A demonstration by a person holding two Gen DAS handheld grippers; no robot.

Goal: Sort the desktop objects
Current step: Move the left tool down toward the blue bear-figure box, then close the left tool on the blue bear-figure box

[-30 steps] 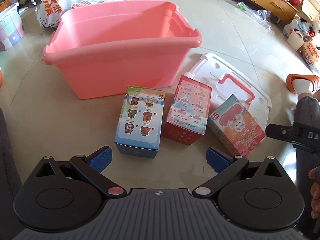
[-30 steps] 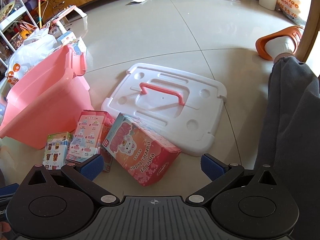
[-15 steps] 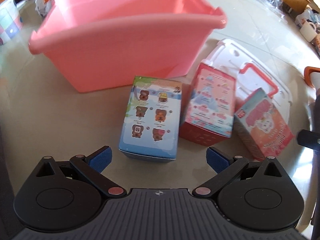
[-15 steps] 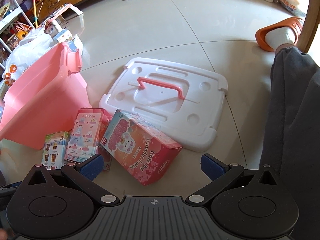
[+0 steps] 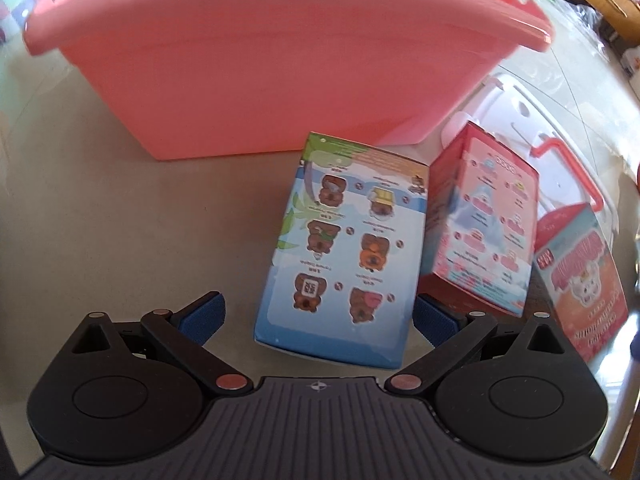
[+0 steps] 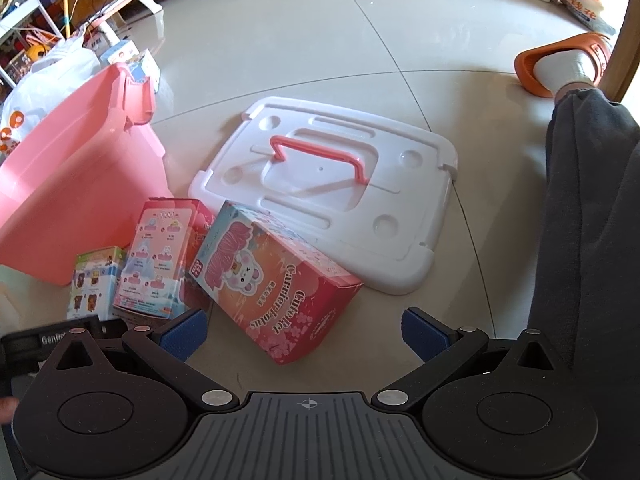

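Three toy boxes lie on the floor before a pink plastic bin (image 5: 280,68). The blue bear box (image 5: 344,248) lies flat; my left gripper (image 5: 318,320) is open with its near end between the jaws, not touching. The red box (image 5: 480,232) sits right of it, and the pink "Cutie Pet" box (image 5: 580,276) further right. In the right wrist view my right gripper (image 6: 304,332) is open and empty just before the pink box (image 6: 276,280); the red box (image 6: 160,252), blue box (image 6: 92,284) and bin (image 6: 72,192) lie to its left.
The bin's white lid (image 6: 332,188) with a pink handle lies on the floor behind the boxes. A person's grey-trousered leg (image 6: 592,216) and orange slipper (image 6: 560,64) are at the right. Bags and clutter (image 6: 52,64) stand behind the bin.
My left gripper has moved forward and down until the blue bear box's end sits between its open jaws. My right gripper has edged slightly closer to the pink box.
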